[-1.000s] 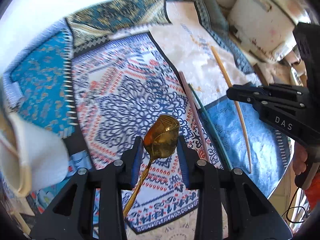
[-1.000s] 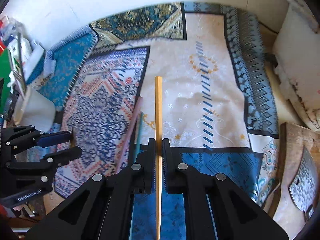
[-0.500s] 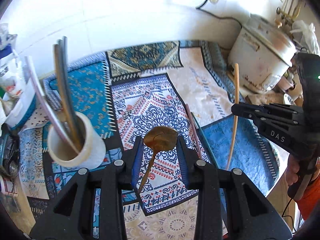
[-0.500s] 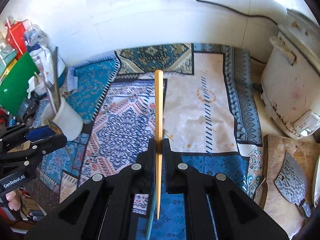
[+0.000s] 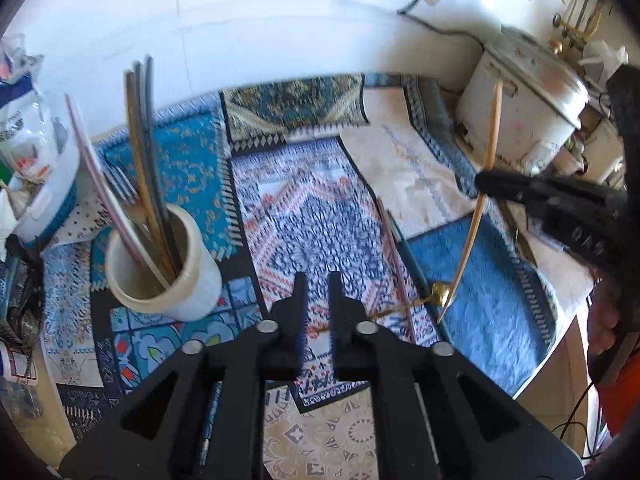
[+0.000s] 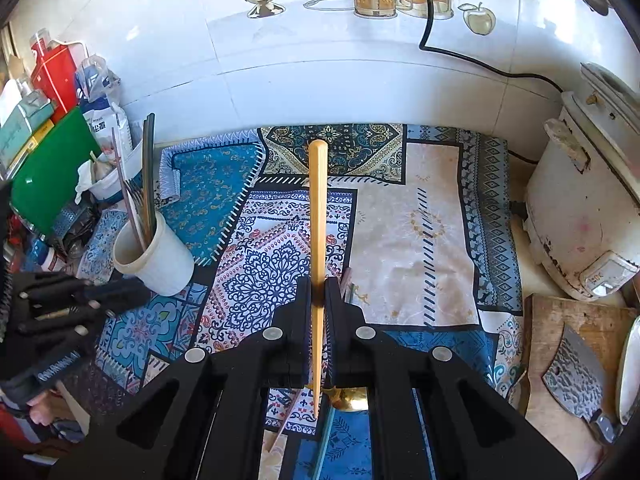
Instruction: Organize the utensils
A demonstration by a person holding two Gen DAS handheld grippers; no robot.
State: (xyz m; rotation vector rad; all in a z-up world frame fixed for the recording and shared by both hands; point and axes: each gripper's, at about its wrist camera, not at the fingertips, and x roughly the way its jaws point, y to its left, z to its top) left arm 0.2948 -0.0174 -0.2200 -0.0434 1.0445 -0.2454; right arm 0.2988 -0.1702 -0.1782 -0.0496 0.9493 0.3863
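Observation:
My left gripper [image 5: 318, 280] hovers above the patterned cloth [image 5: 304, 208], right of the white utensil cup [image 5: 188, 292]. Its jaws are closing and I see nothing pressed between them. The gold spoon [image 5: 438, 292] lies on the cloth beyond them. Its thin handle runs back toward my left fingers. My right gripper [image 6: 318, 292] is shut on a wooden chopstick [image 6: 318, 200], held tilted above the cloth. The chopstick's lower tip hangs close to the spoon bowl [image 6: 348, 394]. A pink chopstick [image 5: 390, 248] and a green one [image 5: 412, 260] lie side by side on the cloth.
The cup [image 6: 164, 268] holds several chopsticks and a fork. A white rice cooker [image 6: 580, 220] stands at the right, with a cleaver [image 6: 572, 364] on a wooden board in front of it. A green board [image 6: 44, 184] and bags crowd the left. The tiled wall is behind.
Both grippers have risen from the cloth, the right one lifting the wooden chopstick. The spoon has left my left jaws and now lies on the cloth, and those jaws have narrowed.

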